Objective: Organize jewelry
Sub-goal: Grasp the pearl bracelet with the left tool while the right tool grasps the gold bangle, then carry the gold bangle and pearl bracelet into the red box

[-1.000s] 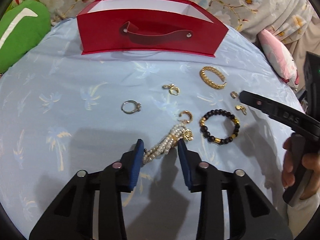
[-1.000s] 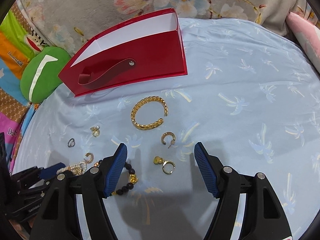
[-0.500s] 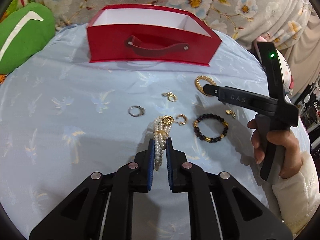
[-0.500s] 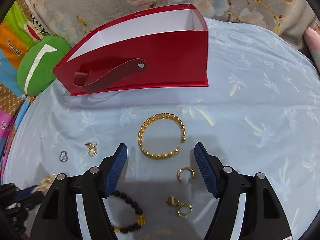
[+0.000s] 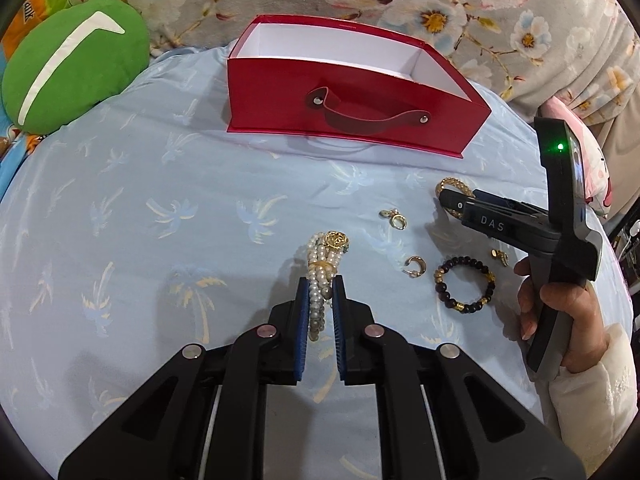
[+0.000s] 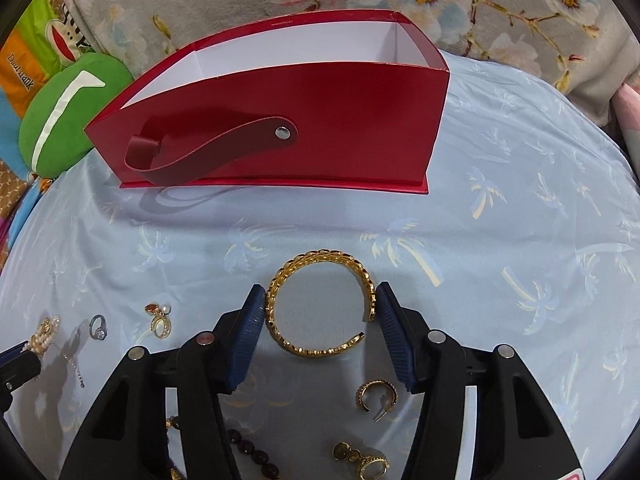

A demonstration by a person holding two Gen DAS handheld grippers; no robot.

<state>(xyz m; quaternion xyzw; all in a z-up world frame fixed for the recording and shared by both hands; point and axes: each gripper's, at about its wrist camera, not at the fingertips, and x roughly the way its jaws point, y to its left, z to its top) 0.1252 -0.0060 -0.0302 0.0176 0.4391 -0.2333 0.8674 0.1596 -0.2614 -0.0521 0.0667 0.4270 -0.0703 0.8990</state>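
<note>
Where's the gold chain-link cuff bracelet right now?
In the right wrist view, the gold chain-link cuff bracelet lies on the blue palm-print sheet, between the fingers of the right gripper, in front of the red box.

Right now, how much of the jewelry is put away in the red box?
None that shows: the part of the red box in view is bare white. In hand: the left gripper is shut on the pearl bracelet, and the right gripper's jaws have just been closing around the gold cuff on the cloth. Left: the silver ring, earrings and dark bead bracelet.
</note>
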